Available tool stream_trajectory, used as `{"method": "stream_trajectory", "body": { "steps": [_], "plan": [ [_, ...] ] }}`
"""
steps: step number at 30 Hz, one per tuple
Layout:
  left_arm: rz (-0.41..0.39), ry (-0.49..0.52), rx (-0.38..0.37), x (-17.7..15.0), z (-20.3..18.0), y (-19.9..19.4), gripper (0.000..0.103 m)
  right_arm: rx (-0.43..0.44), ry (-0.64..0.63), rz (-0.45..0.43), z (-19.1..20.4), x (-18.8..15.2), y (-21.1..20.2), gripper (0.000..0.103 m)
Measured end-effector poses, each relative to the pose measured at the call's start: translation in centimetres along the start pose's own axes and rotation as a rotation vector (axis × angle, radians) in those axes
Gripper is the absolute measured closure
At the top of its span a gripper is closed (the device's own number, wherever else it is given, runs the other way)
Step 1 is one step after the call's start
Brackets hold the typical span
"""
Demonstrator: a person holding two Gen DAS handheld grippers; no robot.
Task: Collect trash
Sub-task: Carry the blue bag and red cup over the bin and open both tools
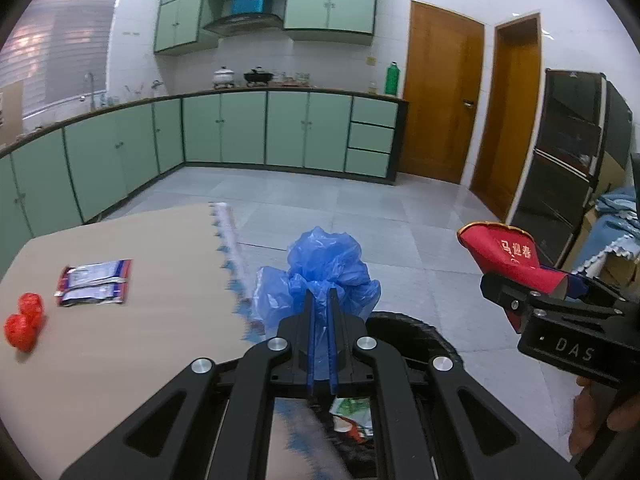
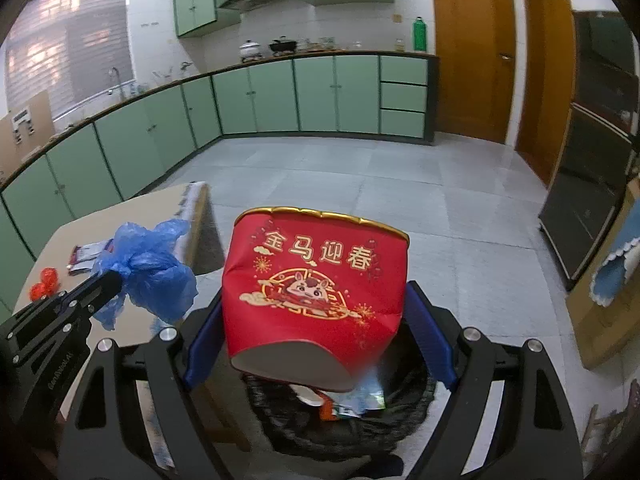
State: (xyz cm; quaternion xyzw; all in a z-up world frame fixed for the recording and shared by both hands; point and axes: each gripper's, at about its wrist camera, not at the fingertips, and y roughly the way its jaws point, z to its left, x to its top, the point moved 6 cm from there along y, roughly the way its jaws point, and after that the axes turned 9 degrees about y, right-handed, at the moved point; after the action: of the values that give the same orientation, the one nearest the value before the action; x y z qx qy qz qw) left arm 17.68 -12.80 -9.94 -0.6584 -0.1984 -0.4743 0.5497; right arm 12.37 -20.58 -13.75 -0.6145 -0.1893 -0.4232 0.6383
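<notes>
My left gripper is shut on a crumpled blue plastic bag, held over the table's right edge, above a black-lined trash bin. My right gripper is shut on a red paper bucket with gold print, held above the bin; wrappers lie inside the bin. The bucket also shows in the left wrist view, and the blue bag in the right wrist view. On the table lie a foil wrapper and two red crumpled pieces.
Green kitchen cabinets run along the far wall and left side. Wooden doors and a dark glass cabinet stand to the right. Grey tiled floor lies beyond the table. A blue cloth covers a box at far right.
</notes>
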Motion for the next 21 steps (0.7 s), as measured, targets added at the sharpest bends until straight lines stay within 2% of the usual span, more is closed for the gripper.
{"method": "stream_trajectory", "body": {
  "steps": [9, 21],
  "plan": [
    [0.035, 0.015, -0.045, -0.1, -4.3, 3.6, 0.098, -0.052, 0.036, 0.014, -4.5, -0.6, 2.1, 0.022],
    [0.111, 0.034, -0.071, -1.4, -6.1, 7.6, 0.097, -0.058, 0.021, 0.101, -6.4, -2.4, 7.1, 0.020]
  ]
}}
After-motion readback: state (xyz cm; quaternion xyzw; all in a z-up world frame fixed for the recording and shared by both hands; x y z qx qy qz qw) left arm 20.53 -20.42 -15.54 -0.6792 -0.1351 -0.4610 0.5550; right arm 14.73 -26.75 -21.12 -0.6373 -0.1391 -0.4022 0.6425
